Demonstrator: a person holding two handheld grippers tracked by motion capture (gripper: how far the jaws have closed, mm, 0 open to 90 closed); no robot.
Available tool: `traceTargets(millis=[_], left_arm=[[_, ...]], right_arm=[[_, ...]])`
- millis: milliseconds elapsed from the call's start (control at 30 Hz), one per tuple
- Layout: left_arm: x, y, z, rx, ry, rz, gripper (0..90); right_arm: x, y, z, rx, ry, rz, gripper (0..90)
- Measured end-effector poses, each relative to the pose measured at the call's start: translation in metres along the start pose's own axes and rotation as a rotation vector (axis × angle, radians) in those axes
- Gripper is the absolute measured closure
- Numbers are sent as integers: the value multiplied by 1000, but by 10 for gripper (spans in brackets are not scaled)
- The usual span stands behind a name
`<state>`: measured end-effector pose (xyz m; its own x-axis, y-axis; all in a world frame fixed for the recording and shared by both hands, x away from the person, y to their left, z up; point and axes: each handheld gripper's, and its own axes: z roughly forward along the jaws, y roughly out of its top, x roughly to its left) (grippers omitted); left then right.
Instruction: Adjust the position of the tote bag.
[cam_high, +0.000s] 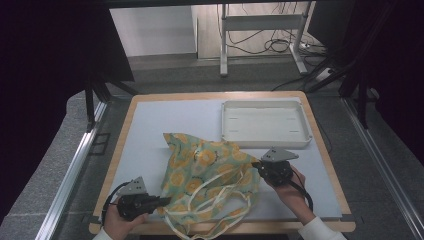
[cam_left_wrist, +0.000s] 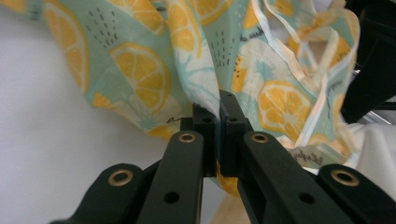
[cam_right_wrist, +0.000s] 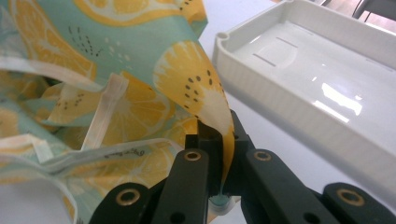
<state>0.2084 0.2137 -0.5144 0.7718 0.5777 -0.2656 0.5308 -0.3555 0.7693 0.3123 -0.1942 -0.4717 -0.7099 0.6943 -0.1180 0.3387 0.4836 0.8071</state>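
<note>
Lemon-print mint cotton apron (cam_high: 207, 170) with pale ties is lying crumpled near the white table (cam_high: 165, 120) front; soft, light, floppy. Edges are being pinched by left gripper (cam_left_wrist: 218, 112) and right gripper (cam_right_wrist: 219, 135), beside white plastic tray (cam_high: 264, 123).

The lemon-print cloth (cam_left_wrist: 140, 79) carries small dark cursive script near its hem, seen in the left gripper view (cam_left_wrist: 312, 156) and the right gripper view (cam_right_wrist: 123, 153). The letters are too small and blurred to read. No other text, number or brand is legible.
</note>
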Motion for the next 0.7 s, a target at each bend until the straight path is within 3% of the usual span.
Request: traceTargets(millis=[200,433,700], left_arm=[[-15,1,9,16,-3,12,877],[-2,0,-1,-36,28,-39,856],[1,-2,-4,-40,40,-40,842]], right_arm=[[-6,0,-2,-13,10,25,891],[3,-9,-13,-24,45,27,891],[11,-11,-18,-26,63,18,890]])
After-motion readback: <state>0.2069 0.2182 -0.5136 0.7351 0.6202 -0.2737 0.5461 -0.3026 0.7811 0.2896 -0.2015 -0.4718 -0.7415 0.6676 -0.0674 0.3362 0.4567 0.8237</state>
